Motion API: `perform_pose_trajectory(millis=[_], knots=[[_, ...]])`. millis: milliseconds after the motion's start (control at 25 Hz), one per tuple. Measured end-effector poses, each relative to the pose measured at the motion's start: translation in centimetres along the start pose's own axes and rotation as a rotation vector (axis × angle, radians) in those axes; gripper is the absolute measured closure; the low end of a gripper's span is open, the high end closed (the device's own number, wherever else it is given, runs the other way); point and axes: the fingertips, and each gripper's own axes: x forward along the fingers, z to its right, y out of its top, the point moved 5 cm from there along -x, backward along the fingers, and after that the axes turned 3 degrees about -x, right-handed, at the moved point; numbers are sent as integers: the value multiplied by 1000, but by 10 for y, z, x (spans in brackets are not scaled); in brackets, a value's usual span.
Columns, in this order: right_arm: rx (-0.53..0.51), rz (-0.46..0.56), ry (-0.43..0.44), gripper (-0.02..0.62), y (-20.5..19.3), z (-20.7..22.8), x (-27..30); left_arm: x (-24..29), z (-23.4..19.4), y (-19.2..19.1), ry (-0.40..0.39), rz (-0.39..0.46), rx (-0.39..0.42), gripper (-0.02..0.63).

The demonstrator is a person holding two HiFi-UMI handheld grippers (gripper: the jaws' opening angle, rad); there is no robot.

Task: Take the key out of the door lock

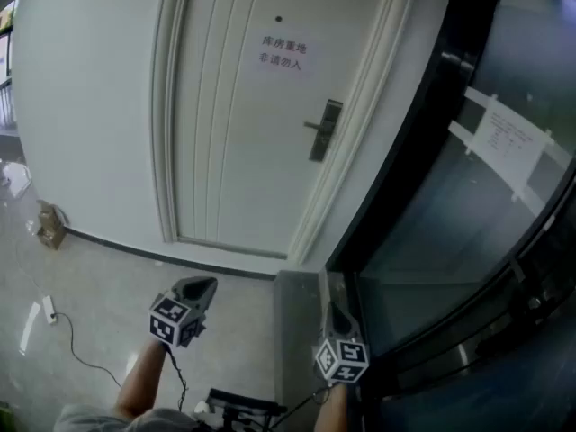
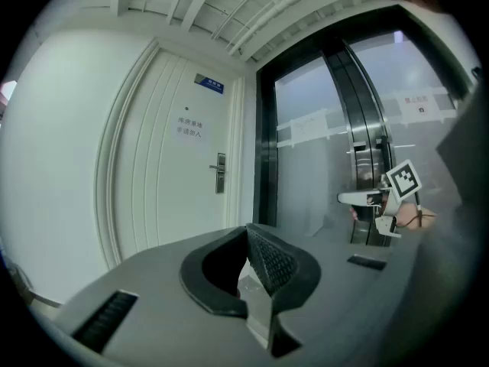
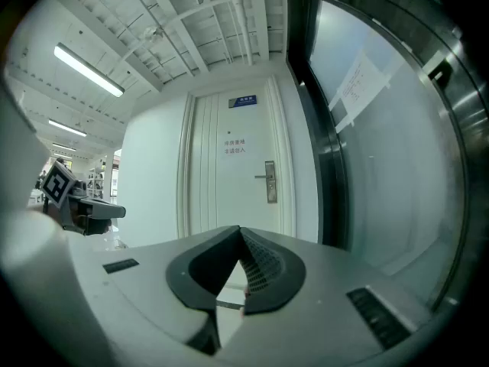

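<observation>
Key too small to discern, presumably seated in the door lock (image 1: 325,131), which is well apart from both tools. Left gripper (image 1: 200,288) and right gripper (image 1: 335,313): jaws pressed together, empty. Recommend approaching the door lock squarely and spreading one gripper's jaws beforehand.

Smooth white painted door (image 1: 225,151), dull metal lock plate (image 1: 326,131), glossy glass wall (image 1: 432,241), matt paper notice (image 1: 284,52)

office corridor: signed white door (image 1: 243,133), glass partition (image 1: 450,214), ceiling strip lights (image 3: 88,69)

left gripper (image 2: 247,230), jaws together, faces the white door (image 2: 164,197).
</observation>
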Motion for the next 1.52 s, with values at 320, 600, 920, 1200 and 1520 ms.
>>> perform_pose_trajectory(millis=[320,600,920,1200,1520], knots=[[20,16,-8,584,1,5,-2,4,4,2,-9,-7,5,614],[10,-21,13,584,-3,13,3,12,11,3,-1,-13,6,613],[-1,-20,58,584,-8,27,7,24,23,4,24,-19,17,614],[7,-24,78,584,-12,39,17,34,34,5,37,-18,22,613],[18,-26,84,584,-16,44,53,63,11,7,45,-21,20,613]])
